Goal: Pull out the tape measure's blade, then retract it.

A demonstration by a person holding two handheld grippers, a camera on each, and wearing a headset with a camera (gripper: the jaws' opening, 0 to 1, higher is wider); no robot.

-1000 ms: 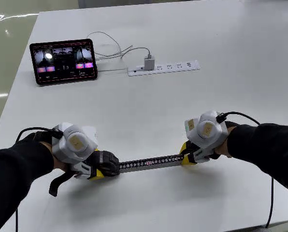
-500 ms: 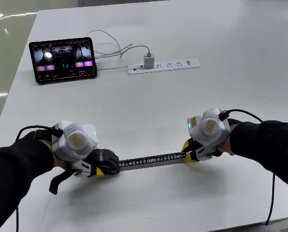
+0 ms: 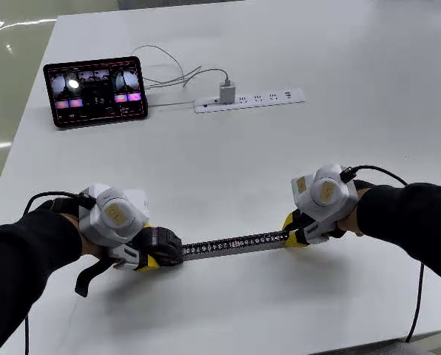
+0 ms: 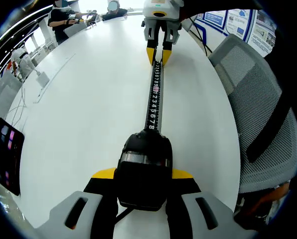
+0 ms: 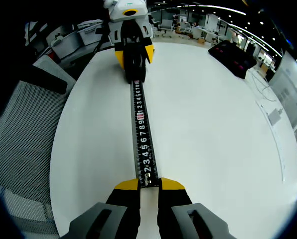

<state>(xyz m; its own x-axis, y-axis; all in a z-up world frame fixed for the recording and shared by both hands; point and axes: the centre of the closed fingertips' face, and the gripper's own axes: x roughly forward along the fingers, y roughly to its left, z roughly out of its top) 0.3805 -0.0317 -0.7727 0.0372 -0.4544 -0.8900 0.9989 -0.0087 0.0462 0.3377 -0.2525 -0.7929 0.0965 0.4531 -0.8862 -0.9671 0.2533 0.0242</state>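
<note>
A black tape measure case (image 3: 160, 245) (image 4: 144, 169) rests near the front edge of the white table, and my left gripper (image 3: 148, 260) (image 4: 142, 175) is shut on it. Its dark numbered blade (image 3: 234, 243) (image 4: 154, 97) (image 5: 141, 135) runs out flat to the right. At the blade's tip my right gripper (image 3: 289, 235) (image 5: 148, 184) is shut on the end. In the left gripper view the right gripper (image 4: 158, 54) appears far up the blade. In the right gripper view the left gripper (image 5: 133, 57) holds the case (image 5: 134, 63) at the blade's far end.
A tablet (image 3: 96, 92) with a lit screen lies at the back left. A white power strip (image 3: 250, 100) with a charger and cables lies behind the middle. A grey mesh chair (image 4: 260, 119) (image 5: 24, 139) stands by the table's front edge.
My right gripper has moved a little to the right with the blade's end, so slightly more blade is out. The left gripper and case have stayed put.
</note>
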